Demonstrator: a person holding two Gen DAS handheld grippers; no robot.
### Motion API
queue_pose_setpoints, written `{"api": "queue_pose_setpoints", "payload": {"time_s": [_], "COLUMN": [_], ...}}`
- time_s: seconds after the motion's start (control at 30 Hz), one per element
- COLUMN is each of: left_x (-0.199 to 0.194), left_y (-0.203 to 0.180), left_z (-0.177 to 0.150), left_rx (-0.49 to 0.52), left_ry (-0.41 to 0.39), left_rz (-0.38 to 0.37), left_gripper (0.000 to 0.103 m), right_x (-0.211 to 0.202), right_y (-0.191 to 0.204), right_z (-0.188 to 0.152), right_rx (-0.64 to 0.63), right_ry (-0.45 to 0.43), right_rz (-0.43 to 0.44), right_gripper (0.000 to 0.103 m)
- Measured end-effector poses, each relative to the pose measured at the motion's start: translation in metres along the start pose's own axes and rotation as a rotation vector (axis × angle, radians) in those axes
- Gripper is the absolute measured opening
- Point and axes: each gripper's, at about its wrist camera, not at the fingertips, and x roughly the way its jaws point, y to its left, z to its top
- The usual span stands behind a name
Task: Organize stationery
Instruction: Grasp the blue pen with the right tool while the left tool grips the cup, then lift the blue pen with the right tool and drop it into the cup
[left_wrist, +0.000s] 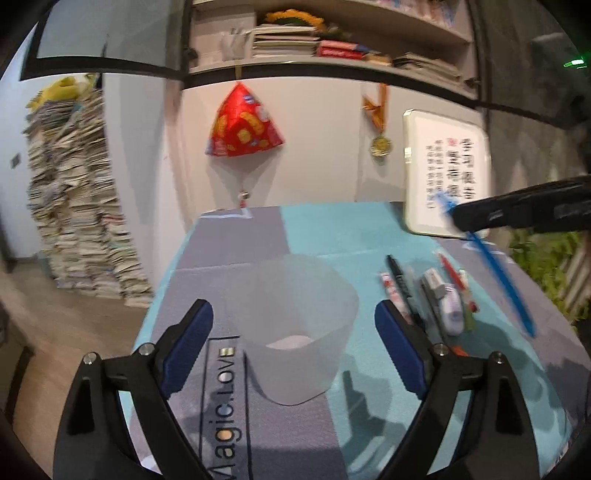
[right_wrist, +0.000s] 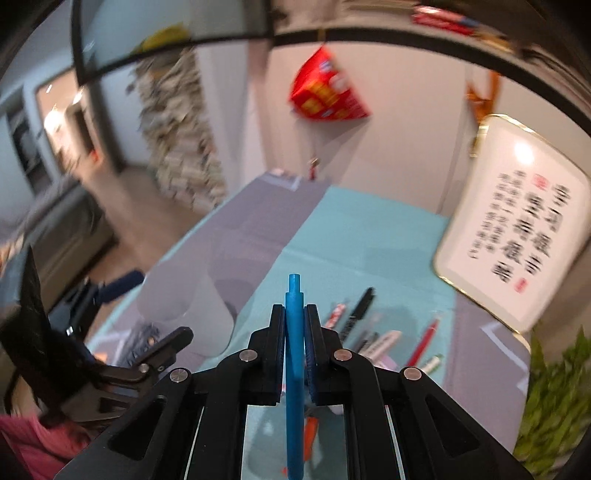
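Observation:
A frosted translucent cup (left_wrist: 299, 325) stands upright on the table mat between the fingers of my open left gripper (left_wrist: 293, 339), not touched by either pad. My right gripper (right_wrist: 294, 314) is shut on a blue pen (right_wrist: 294, 354), held lengthwise between the fingers, above the table. In the left wrist view the right gripper (left_wrist: 458, 218) comes in from the right with the blue pen (left_wrist: 498, 280) slanting down. Several pens and markers (left_wrist: 428, 295) lie in a row right of the cup. The cup also shows in the right wrist view (right_wrist: 188, 306), left of the pen.
A teal and grey mat (left_wrist: 332, 236) covers the table. A framed calligraphy board (left_wrist: 447, 177) leans at the back right. A red pouch (left_wrist: 243, 122) and a medal (left_wrist: 380, 144) hang on the wall. A tall paper stack (left_wrist: 77, 206) stands left, a plant (right_wrist: 554, 398) right.

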Motion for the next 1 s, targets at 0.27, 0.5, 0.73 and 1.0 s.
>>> {"api": "queue_pose_setpoints", "payload": {"time_s": [0.27,0.5,0.73,1.0], "left_x": [0.015,0.005,0.013,0.014], "left_y": [0.001,-0.017,-0.02,-0.018], "left_z": [0.002,-0.004,-0.011,-0.01], "left_rx": [-0.067,0.091,0.102,0.083], "left_ry": [0.082,-0.004,-0.007,-0.014], "left_rz": [0.051,-0.157,-0.17,-0.187], "left_gripper": [0.068,0.068,0.068,0.068], "right_x": [-0.023,-0.029,-0.013,0.033], "right_y": [-0.013,-0.021,0.008,0.042], "right_z": [-0.009,-0.005,0.043,0.073], "right_rx": [0.074,0.149,0.131,0.109], "right_ry": [-0.058,-0.095,-0.17,-0.219], "right_rz": [-0.037,-0.016,0.079,0.137], "right_gripper": [0.01,0.011,0.01,0.01]}}
